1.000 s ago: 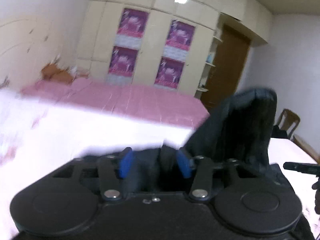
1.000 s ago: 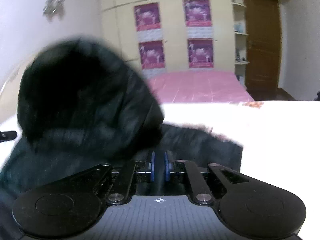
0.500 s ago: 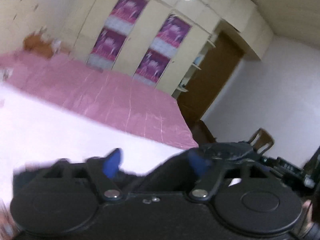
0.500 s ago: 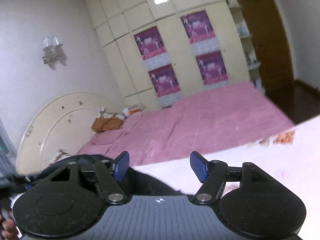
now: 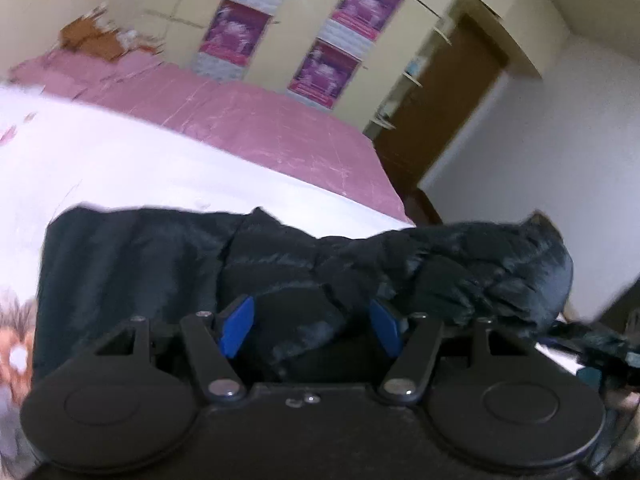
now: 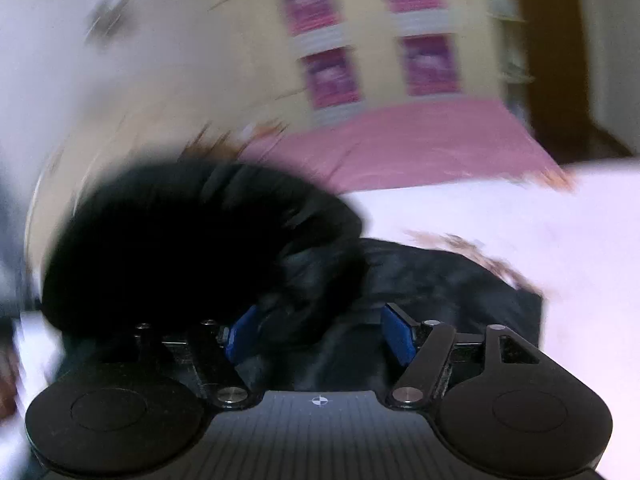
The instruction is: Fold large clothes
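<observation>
a: what is the garment, and where does it lie?

b: a black padded jacket (image 5: 304, 256) lies in a rumpled heap on a white bed cover (image 5: 120, 160), filling the lower middle of the left wrist view. one puffy part stretches toward 3 o'clock. in the right wrist view the same jacket (image 6: 192, 240) bulges at 9 o'clock, badly blurred, with a flatter part running toward 3 o'clock.

a: and the grippers?

b: the left gripper (image 5: 311, 330) sits at 6 o'clock, its blue pads (image 5: 237, 330) spread wide, jacket fabric bunched loosely between them and not pinched. the right gripper (image 6: 318, 334) is also at 6 o'clock, pads (image 6: 396, 334) wide apart, with dark fabric lying in the gap.

a: what surrounds it?

b: beyond the white cover, a pink bedspread (image 5: 256, 120) runs toward 12 o'clock. behind it stands a cream wardrobe (image 5: 288, 28) bearing purple posters (image 5: 324, 68). a brown door (image 5: 444, 100) is at 2 o'clock.
</observation>
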`<action>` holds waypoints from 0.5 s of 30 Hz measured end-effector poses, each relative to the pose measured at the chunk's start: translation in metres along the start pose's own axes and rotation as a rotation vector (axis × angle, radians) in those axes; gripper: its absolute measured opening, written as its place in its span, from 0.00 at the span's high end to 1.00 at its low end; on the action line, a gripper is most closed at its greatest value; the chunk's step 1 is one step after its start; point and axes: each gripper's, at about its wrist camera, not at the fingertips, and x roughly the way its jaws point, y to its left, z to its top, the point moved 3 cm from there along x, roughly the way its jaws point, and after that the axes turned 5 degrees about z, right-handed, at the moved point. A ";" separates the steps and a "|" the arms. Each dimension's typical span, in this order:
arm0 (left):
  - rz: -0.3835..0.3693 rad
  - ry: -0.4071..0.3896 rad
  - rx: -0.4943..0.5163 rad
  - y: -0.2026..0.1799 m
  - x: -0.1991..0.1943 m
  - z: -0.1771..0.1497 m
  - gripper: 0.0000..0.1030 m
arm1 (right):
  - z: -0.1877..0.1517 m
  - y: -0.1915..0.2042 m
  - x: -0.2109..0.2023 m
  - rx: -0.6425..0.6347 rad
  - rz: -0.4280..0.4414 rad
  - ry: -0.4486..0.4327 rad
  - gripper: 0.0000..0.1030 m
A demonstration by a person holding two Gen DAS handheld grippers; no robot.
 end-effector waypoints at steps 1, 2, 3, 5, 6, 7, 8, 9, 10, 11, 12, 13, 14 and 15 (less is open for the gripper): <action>-0.001 0.002 -0.020 0.004 0.000 0.000 0.41 | 0.010 -0.001 -0.005 0.045 0.030 -0.036 0.03; 0.003 0.015 -0.031 0.005 0.000 -0.004 0.40 | 0.019 -0.001 -0.010 0.082 0.057 -0.055 0.03; 0.022 0.034 -0.021 0.004 0.002 -0.004 0.40 | 0.026 0.000 -0.012 0.110 0.079 -0.060 0.03; 0.067 0.076 0.008 0.002 0.005 -0.012 0.39 | 0.034 0.002 -0.017 0.160 0.106 -0.076 0.03; 0.071 0.089 0.012 0.002 0.006 -0.016 0.39 | 0.041 0.000 -0.019 0.200 0.121 -0.086 0.03; 0.065 0.089 0.003 0.004 0.004 -0.021 0.39 | 0.048 -0.003 -0.019 0.246 0.130 -0.097 0.03; 0.057 0.086 -0.015 0.006 0.003 -0.023 0.39 | 0.056 -0.005 -0.017 0.288 0.116 -0.103 0.03; 0.046 0.082 -0.037 0.008 0.002 -0.024 0.40 | 0.069 -0.007 -0.010 0.311 0.078 -0.089 0.03; 0.039 0.079 -0.055 0.010 0.002 -0.024 0.40 | 0.085 -0.006 -0.005 0.321 0.050 -0.061 0.03; 0.037 0.078 -0.063 0.012 0.002 -0.025 0.40 | 0.091 -0.007 0.004 0.323 0.054 -0.029 0.03; 0.035 0.075 -0.066 0.013 0.002 -0.025 0.40 | 0.092 -0.006 0.016 0.313 0.047 0.020 0.03; 0.033 0.074 -0.073 0.014 0.001 -0.025 0.40 | 0.088 -0.003 0.029 0.300 0.002 0.060 0.03; 0.024 0.074 -0.095 0.017 0.000 -0.026 0.40 | 0.082 -0.003 0.035 0.284 -0.036 0.091 0.03; 0.004 0.074 -0.126 0.021 -0.001 -0.026 0.40 | 0.075 -0.005 0.037 0.284 -0.026 0.106 0.04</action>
